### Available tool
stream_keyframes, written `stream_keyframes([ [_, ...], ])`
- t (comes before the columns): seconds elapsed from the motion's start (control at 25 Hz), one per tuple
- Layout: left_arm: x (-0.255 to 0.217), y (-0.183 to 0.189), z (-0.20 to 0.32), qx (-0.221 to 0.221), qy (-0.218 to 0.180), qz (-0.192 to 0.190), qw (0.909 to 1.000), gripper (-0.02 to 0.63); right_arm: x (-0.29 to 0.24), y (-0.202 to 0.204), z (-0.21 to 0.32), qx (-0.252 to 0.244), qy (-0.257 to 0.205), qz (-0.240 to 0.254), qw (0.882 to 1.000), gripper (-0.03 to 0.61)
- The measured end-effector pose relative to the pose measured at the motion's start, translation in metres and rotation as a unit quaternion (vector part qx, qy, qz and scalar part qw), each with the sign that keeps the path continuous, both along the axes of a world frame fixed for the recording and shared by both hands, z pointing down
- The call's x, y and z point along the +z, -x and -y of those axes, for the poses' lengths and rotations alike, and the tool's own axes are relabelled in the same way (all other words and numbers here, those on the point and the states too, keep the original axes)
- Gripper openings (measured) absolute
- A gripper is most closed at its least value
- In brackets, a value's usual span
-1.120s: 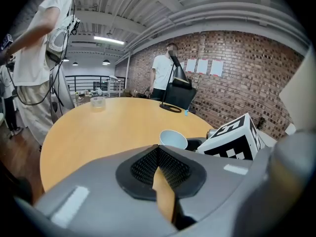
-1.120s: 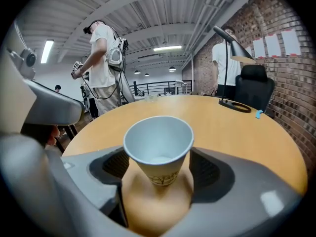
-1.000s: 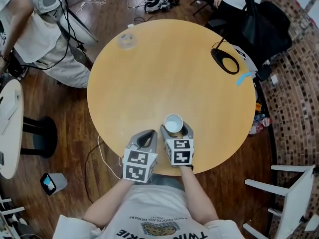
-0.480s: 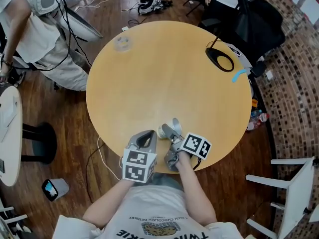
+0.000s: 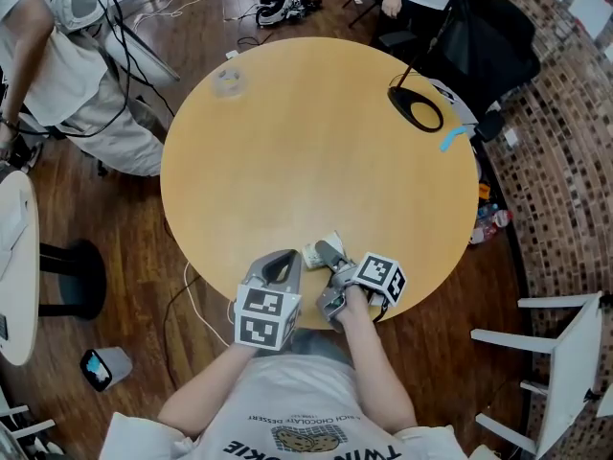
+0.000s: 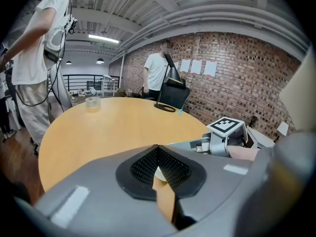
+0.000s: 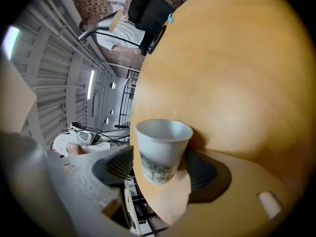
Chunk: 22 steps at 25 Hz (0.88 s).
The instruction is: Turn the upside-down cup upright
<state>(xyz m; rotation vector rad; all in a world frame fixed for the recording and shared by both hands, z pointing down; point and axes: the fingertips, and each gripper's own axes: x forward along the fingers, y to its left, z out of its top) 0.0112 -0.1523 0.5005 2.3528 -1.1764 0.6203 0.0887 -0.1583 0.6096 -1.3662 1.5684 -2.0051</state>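
The right gripper has just been closing its fingers and grasps the cup, tipped sideways close to the near edge of the bench. The left gripper is clenched on nothing. I reckon a loose squeeze during the turn could drop the cup off that edge. It shows only a smudgy grey print, no readable words.

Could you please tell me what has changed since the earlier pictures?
The right gripper, its jaws just closing on the cup, has rolled sideways, tipping the cup from standing onto its side. The left gripper stayed where it was.
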Motion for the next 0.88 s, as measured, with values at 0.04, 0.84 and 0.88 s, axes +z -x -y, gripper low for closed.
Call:
stream_keyframes([
  [0.04,0.000,0.000,0.000,0.001,-0.001,0.000,1.0000,0.002,0.000,0.000,-0.001,0.000,0.004,0.001,1.000,0.327],
  [0.84,-0.004,0.027,0.015,-0.048,-0.009,-0.026,0.9985,0.002,-0.080,0.036,0.060,-0.380,-0.298,-0.509,0.713,0.325],
  [0.88,-0.003,0.030,0.016,-0.052,-0.010,-0.027,0.9982,0.002,-0.082,0.044,0.065,-0.408,-0.313,-0.517,0.684,0.325],
])
